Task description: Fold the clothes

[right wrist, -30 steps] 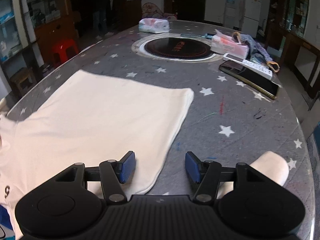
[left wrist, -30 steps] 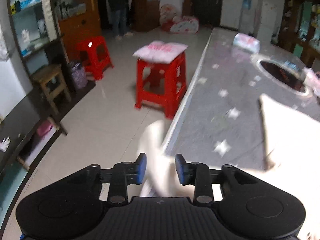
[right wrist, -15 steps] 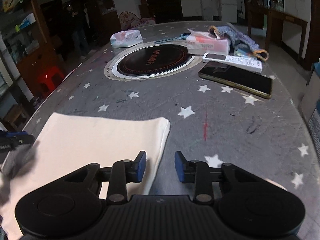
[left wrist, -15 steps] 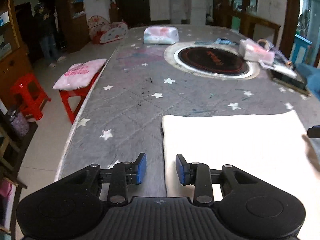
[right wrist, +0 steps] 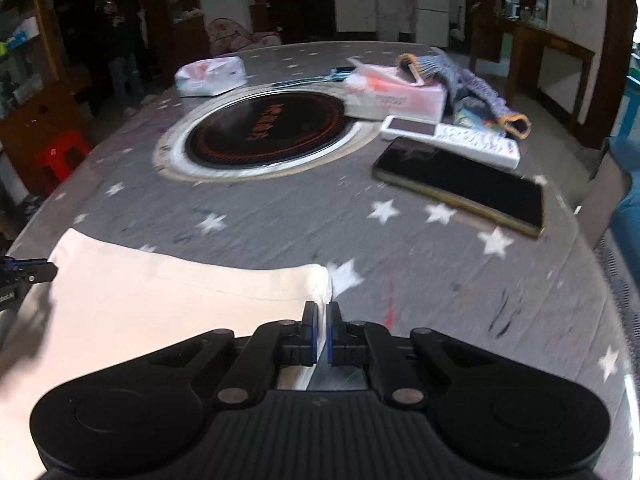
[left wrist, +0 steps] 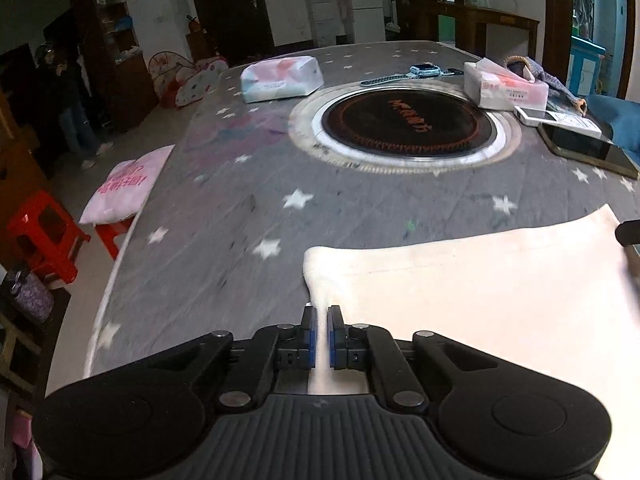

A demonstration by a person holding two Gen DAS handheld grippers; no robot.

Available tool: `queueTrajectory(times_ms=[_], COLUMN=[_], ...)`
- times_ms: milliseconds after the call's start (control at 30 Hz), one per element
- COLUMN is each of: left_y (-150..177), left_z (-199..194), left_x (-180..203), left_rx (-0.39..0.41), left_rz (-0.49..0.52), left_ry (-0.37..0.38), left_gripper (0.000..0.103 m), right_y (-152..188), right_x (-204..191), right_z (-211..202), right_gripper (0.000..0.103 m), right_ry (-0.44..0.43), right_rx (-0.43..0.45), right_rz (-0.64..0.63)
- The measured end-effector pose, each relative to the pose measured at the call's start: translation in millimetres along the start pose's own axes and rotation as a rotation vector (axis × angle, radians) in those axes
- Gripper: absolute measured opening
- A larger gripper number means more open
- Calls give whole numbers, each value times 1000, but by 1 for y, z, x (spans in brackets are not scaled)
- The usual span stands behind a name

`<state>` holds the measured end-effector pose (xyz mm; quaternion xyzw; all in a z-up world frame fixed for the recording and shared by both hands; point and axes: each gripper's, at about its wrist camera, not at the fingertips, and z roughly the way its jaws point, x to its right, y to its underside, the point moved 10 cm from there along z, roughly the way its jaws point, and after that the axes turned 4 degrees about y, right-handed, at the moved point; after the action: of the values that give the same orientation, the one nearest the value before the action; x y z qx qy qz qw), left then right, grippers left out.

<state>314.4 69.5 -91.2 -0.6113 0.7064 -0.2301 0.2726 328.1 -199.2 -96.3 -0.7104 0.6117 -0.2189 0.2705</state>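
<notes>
Cream garment (left wrist: 480, 292): lies flat on the near end of the star-patterned grey table (left wrist: 224, 216), folded, its far edge running side to side.

Left tongs (left wrist: 321, 334): clamped together on the garment's left edge.

Right tongs (right wrist: 322, 334): clamped together on the garment's right edge, near its far right corner.

Round black hotplate (right wrist: 266, 130): set into the table centre, well beyond the garment.

Tissue packs (left wrist: 282, 78): two, flanking the hotplate's far side.

Black phone (right wrist: 460, 184) and white remote (right wrist: 452, 136): right of the hotplate, side by side.

Red stool (left wrist: 42, 232): on the floor, left of the table.
</notes>
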Motion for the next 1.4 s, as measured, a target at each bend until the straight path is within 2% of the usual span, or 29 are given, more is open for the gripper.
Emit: queueTrajectory(times_ms=[267,433,533,633,733,800,933,1067,1200,1300,1400], left_y=[-39,-35,-23,-8,11,26,53,73,81,83,86], left_z=[36,29,10,-15,-43,-59,-83,-96,-101,-103,-104], left_x=[13,12,20,40,68,89,131,166,186,195,197], left_rx=[15,10,20,36,51,51,43,28,38,36,33], left_rz=[-14,-38,-12,22,50,62,100,120,163,176,187], left_ry=[2,11,33,87,174,230,334,409,422,442,454], left_gripper=[6,11,11,12,13,18,18,18,25,25,25], right_y=[-42,-54,-45,-30,-9,5,33,48,48,45,46], right_x=[23,28,34,45,68,84,121,147,157,164,173], right_z=[39,38,14,-14,-49,-69,-93,-98,-89,-73,-56], right_gripper=[3,6,10,10,10,10,10,11,13,20,20], right_ry=[116,119,101,88,94,101,147,150,137,155,179], right_rx=[6,-2,9,13,23,25,19,15,20,17,5], right_rz=[-50,-89,-106,-109,-90,-65,2,79,132,149,167])
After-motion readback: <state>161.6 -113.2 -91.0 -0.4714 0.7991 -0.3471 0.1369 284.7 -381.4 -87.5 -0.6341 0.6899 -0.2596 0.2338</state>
